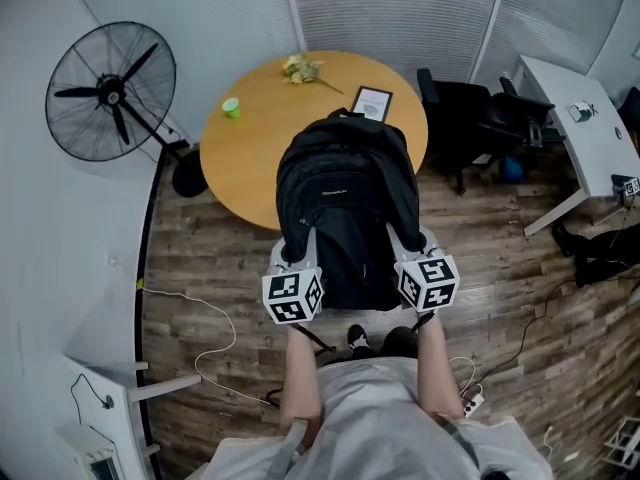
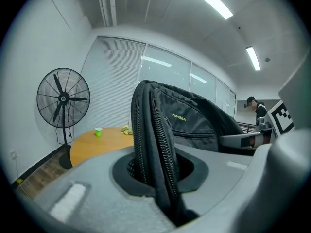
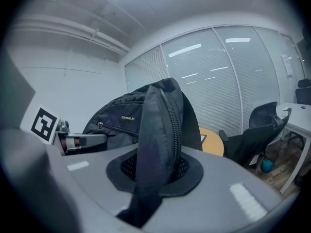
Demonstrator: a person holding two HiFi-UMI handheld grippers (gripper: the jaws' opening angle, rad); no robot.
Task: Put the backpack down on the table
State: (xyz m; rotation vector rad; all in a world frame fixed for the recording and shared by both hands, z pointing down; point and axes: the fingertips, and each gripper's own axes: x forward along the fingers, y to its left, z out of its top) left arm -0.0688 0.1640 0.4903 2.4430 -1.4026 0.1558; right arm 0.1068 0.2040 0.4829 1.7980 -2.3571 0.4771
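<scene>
At the far left a black standing fan (image 1: 110,93) is on the wooden floor (image 1: 200,298), close to the wall. Next to it is the round bench (image 1: 250,153), with a small green cup (image 1: 231,108) near its left rim, some yellow flowers (image 1: 301,68) at its far edge and a framed card (image 1: 372,102) more to the right.

The left tool (image 1: 297,240) is clamped on the left side of the black backpack (image 1: 345,203). In the left gripper view, the zippered edge of the bag rises straight up between the two jaws and the pads press on it from both sides. The backpack is upright between the two tools, in front of the person. It is lifted off the floor. In the head view its upper part covers the near edge of the round bench and its lower part is over the floor. I cannot tell whether it touches the bench.

The right tool (image 1: 410,244) is clamped on the right side of the bag in the same manner, with a dark fold of the bag squeezed between its jaws. The two tools are at about the same height, with the body of the bag between them.

Further right are a black chair (image 1: 480,118) and a white bench (image 1: 575,138).
</scene>
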